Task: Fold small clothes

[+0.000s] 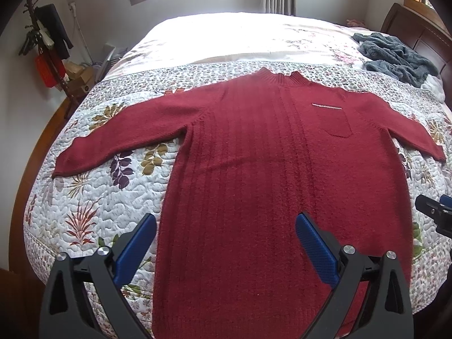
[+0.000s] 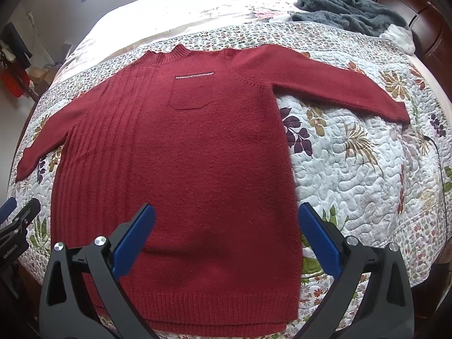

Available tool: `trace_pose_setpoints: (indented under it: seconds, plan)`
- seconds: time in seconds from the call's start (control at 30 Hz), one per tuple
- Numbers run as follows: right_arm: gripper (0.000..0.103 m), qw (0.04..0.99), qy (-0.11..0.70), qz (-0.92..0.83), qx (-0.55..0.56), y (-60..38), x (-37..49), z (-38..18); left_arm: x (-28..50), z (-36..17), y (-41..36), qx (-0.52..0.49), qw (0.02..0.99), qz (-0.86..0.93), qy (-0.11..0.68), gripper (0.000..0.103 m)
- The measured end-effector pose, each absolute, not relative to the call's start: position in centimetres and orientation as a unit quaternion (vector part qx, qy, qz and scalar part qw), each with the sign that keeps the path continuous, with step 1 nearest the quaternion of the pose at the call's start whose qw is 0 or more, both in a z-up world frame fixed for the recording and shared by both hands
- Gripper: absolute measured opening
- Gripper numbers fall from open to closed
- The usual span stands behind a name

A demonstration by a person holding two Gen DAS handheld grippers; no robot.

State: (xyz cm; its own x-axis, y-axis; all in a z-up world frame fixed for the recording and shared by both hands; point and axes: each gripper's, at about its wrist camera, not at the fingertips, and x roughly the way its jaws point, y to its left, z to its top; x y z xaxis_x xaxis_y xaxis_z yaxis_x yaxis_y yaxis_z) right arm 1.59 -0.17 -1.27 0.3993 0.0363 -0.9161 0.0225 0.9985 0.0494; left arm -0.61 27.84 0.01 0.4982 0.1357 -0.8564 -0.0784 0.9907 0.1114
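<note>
Here, red sweater (image 1: 254,169) flat on the bed quilt (image 1: 93,197), sleeves spread, hem toward us.

We see bare quilt left and right of the body; a grey blanket (image 2: 350,8) lies well apart by the headboard. Left gripper (image 1: 226,243) and right gripper (image 2: 226,237) hover over the lower body, jaws wide apart, gripping nothing.

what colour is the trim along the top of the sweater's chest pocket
Silvery white, a thin line against the dark red sweater; the pocket trim shows best in the right wrist view.
</note>
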Motion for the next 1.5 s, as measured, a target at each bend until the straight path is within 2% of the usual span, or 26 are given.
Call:
trace_pose_setpoints:
  seconds: [1.5]
  plan:
    - [0.100,0.838,0.544,0.008,0.027,0.13,2.13,-0.69,-0.65,0.29,28.13,0.033,0.867,0.069,0.493,0.099]
